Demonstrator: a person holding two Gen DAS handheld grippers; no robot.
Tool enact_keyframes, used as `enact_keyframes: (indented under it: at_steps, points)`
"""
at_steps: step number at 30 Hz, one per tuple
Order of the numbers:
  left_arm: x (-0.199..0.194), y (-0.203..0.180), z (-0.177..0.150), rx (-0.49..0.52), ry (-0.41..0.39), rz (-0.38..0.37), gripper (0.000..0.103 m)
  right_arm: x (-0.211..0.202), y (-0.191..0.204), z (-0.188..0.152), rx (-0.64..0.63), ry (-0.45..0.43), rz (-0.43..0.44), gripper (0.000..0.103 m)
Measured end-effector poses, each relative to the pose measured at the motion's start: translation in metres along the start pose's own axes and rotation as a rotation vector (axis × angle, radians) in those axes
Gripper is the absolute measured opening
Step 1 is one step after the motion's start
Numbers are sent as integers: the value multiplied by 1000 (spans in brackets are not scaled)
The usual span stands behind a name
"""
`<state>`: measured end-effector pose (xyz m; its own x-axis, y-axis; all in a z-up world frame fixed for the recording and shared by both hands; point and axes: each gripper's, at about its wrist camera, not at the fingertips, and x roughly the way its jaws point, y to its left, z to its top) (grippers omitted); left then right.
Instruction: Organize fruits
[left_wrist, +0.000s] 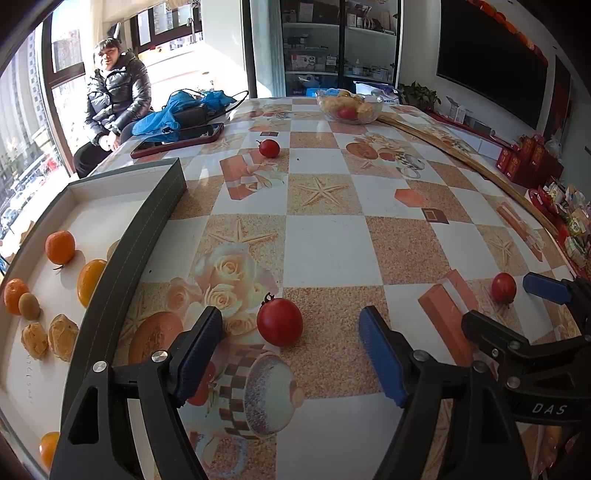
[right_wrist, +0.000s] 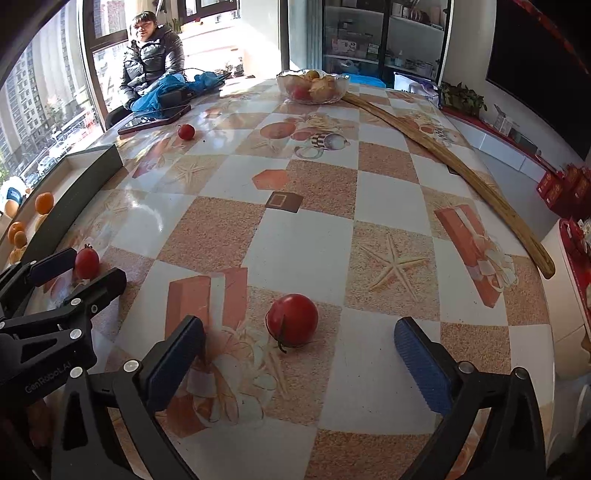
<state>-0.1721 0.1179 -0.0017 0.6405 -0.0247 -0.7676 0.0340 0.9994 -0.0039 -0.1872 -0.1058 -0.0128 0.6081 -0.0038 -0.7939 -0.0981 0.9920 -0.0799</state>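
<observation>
My left gripper (left_wrist: 291, 350) is open, with a red tomato (left_wrist: 279, 321) on the table just ahead between its fingers; this tomato also shows in the right wrist view (right_wrist: 87, 262). My right gripper (right_wrist: 299, 350) is open, with a second red tomato (right_wrist: 292, 319) on the table between its fingers; it also shows in the left wrist view (left_wrist: 503, 287). A third tomato (left_wrist: 269, 148) lies farther off. A dark-rimmed tray (left_wrist: 147, 218) at the left holds oranges (left_wrist: 60, 247), walnuts (left_wrist: 62, 341) and other small fruits.
A glass bowl (left_wrist: 349, 106) of fruit stands at the far end of the patterned table. A long wooden stick (right_wrist: 461, 173) lies along the right side. A phone (left_wrist: 177, 139) and blue cloth (left_wrist: 173, 114) lie far left, by a seated person (left_wrist: 114, 96).
</observation>
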Motion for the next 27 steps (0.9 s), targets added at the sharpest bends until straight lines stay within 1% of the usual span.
enact_keyframes:
  at_steps: [27]
  points:
    - [0,0,0,-1,1,0,83,-1,0,0,1,0,0,103]
